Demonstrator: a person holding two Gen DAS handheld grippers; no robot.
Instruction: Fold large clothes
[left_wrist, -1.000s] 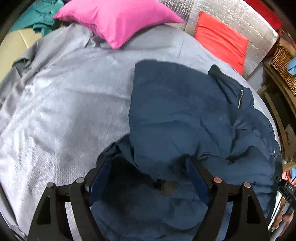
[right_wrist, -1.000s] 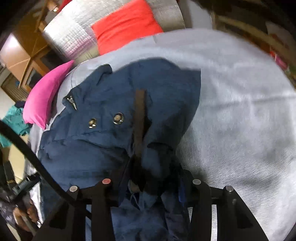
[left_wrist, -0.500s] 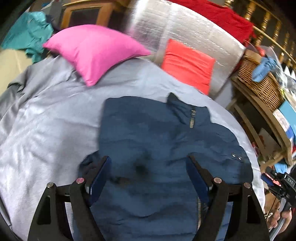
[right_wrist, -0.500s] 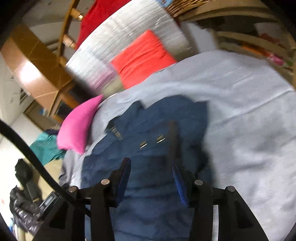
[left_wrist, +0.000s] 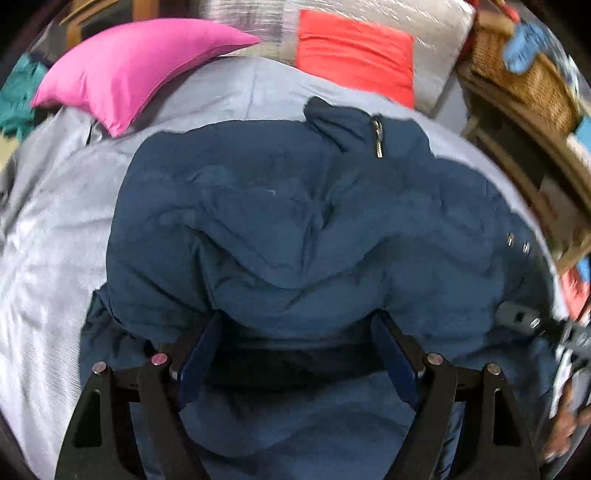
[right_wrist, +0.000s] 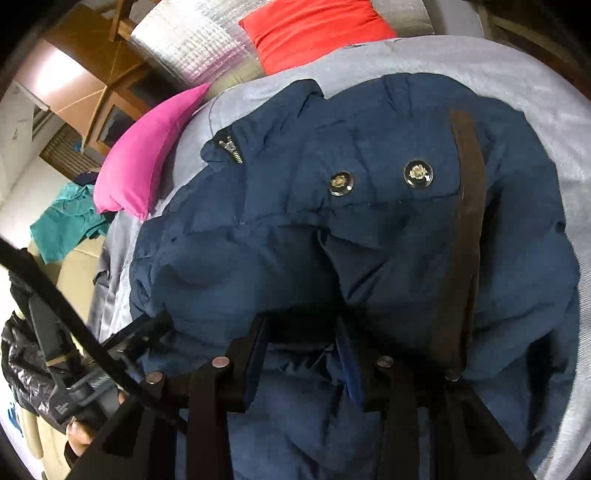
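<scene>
A navy padded jacket lies bunched on the grey bed cover, collar and zip toward the pillows. My left gripper is open, its blue pads spread wide, with the jacket's puffy fold resting over and between the fingers. In the right wrist view the jacket shows two metal snaps and a brown strap. My right gripper is also open, jaws apart, pushed in under the jacket's folded edge. The tips of both grippers are partly hidden by fabric.
A pink pillow and a red pillow lie at the head of the bed against a silver padded panel. A wicker basket stands at the right. Teal cloth lies beyond the bed's left side.
Both grippers dropped back down close to the jacket after lifting away. The jacket's upper layer now lies bunched over their fingers. The right gripper's jaws stay apart, no longer shut on fabric.
</scene>
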